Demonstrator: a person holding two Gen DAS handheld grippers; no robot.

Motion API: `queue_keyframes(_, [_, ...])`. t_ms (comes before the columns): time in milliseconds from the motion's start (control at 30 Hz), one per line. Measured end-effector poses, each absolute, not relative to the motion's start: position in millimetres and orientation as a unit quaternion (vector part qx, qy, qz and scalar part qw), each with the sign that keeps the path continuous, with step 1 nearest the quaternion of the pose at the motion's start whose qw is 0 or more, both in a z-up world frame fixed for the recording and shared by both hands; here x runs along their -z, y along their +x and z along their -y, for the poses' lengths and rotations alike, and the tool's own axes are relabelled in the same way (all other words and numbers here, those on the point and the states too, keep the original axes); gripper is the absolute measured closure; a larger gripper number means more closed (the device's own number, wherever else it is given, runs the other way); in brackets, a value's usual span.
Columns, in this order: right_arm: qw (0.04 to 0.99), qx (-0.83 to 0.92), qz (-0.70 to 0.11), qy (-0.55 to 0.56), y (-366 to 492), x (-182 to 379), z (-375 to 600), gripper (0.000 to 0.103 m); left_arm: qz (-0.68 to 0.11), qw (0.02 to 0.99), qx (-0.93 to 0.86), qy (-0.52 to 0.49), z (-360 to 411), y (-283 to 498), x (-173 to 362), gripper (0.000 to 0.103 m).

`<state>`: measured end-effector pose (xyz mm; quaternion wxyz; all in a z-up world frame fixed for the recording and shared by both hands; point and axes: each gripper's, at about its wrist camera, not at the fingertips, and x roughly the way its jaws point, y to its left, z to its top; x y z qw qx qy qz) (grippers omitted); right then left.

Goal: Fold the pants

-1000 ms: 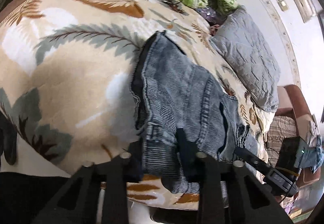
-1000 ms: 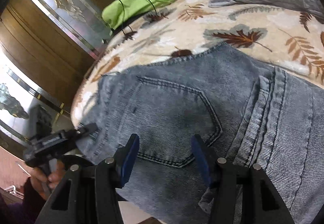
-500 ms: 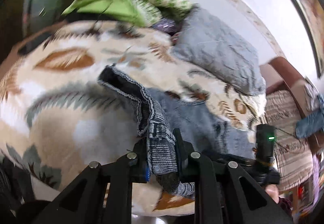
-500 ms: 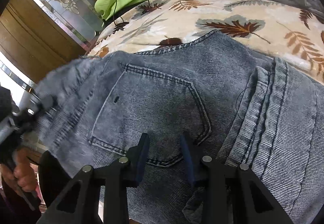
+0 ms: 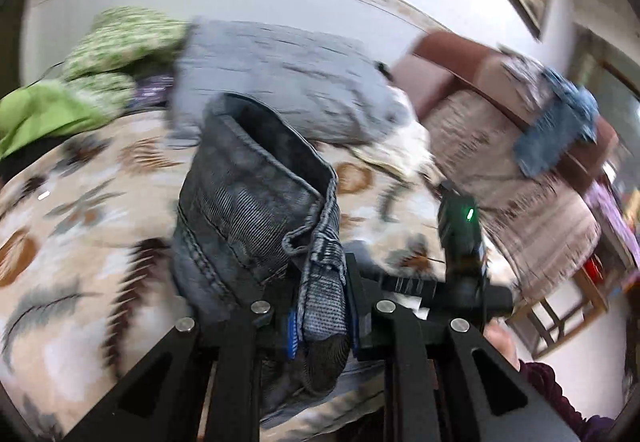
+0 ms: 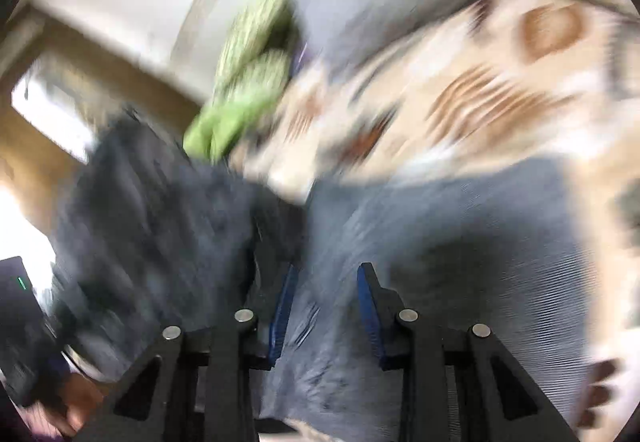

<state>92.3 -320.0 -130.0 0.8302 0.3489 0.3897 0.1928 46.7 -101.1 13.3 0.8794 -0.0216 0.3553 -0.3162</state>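
While the leaf-print bedspread (image 5: 80,210) fills the ground of both wrist views, I read the bed as my folding surface, with the grey pillow (image 5: 280,82) and the green bedding (image 5: 52,114) heaped at its far end, out of the way of the work. The pants (image 5: 256,210) — grey-blue denim — are partly lifted off that spread: in the left view a thick doubled edge of them stands up in front of the camera, raised, I judge, so that it can be carried across the rest of the garment for a fold. My left gripper (image 5: 320,318) is pressed together on that bunched edge, the cloth wedged tight between its blue-padded fingers (image 5: 292,334), which is what keeps the heavy fabric from sliding back down. The right view is badly smeared by motion, yet denim plainly lies across most of its lower half, over the bedspread. My right gripper (image 6: 324,306) has denim between its fingers (image 6: 282,306) with a visible gap between the pads — whether they actually pinch the cloth or merely straddle it I cannot tell through the blur. Smallest of all, a green indicator light (image 5: 470,213) glows on the right-hand unit, seen just beside the lifted cloth.
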Motion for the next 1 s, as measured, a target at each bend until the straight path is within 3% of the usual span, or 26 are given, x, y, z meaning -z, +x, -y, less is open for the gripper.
queue_keyframes(133, [0.83, -0.085, -0.331, 0.441, 64, 133, 411, 0.069, -0.374, 0.854, 0.363, 0.012, 176, 47, 8, 0.084])
queue_keyframes(267, [0.814, -0.009, -0.294, 0.501, 43, 142, 467, 0.065, -0.445, 0.804, 0.393, 0.025, 241, 58, 64, 0.083])
queue_keyframes(333, [0.803, 0.01, -0.286, 0.524, 36, 146, 480, 0.065, -0.478, 0.784, 0.397, 0.014, 249, 58, 80, 0.082])
queue_keyframes(433, [0.798, 0.002, -0.291, 0.528, 36, 146, 479, 0.065, -0.46, 0.774, 0.434, -0.036, 234, 57, 65, 0.076])
queue_keyframes(500, [0.804, -0.005, -0.296, 0.515, 40, 143, 482, 0.065, -0.42, 0.785, 0.453, -0.053, 218, 55, 37, 0.051])
queue_keyframes(567, [0.813, -0.007, -0.298, 0.501, 43, 139, 475, 0.065, -0.373, 0.811, 0.449, -0.044, 199, 51, 9, 0.035])
queue_keyframes(600, [0.815, -0.008, -0.298, 0.497, 43, 140, 473, 0.065, -0.352, 0.826, 0.439, -0.036, 190, 49, -1, 0.033])
queue_keyframes(733, [0.827, -0.037, -0.312, 0.466, 52, 135, 444, 0.065, -0.34, 0.868, 0.36, 0.031, 175, 61, -5, 0.032])
queue_keyframes(1000, [0.86, -0.068, -0.357, 0.358, 73, 123, 380, 0.065, -0.475, 0.844, 0.235, 0.086, 136, 74, 88, 0.031])
